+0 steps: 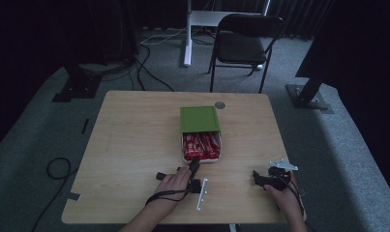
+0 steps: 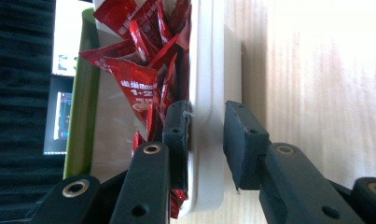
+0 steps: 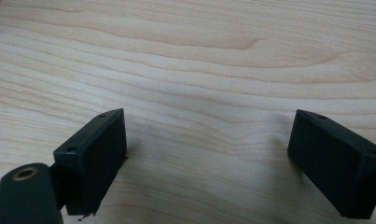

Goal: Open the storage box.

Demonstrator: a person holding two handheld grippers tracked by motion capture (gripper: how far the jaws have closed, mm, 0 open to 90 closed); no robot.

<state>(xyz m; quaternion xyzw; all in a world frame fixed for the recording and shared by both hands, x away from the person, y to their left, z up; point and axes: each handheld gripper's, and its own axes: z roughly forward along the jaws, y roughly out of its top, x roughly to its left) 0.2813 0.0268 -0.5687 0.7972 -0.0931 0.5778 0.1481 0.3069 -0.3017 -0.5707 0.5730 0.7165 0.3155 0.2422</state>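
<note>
At the left of the high view, my left gripper [image 1: 194,166] lies on its side at the near end of the white tray [image 1: 202,160], the person's left hand [image 1: 175,180] wrapped around its body and the forearm entering from the bottom edge. In the left gripper view the jaws straddle the tray's wall [image 2: 206,93]: one pad sits inside among the red sachets [image 2: 139,79], the other outside; I judge them clamped on the wall, though a thin gap seems to remain at the outer pad. The tray sits mid-desk, its far part under the green lid [image 1: 199,119]. The step in hand, as I read it, is drawing the tray out from under that lid. The next move calls for a steady level pull toward the near edge, keeping the wall pinched and the sachets undisturbed.

To the right, my right gripper [image 1: 260,179] rests low over bare desk [image 3: 223,60], jaws wide apart and empty, the right hand [image 1: 282,193] angled inward.
</note>
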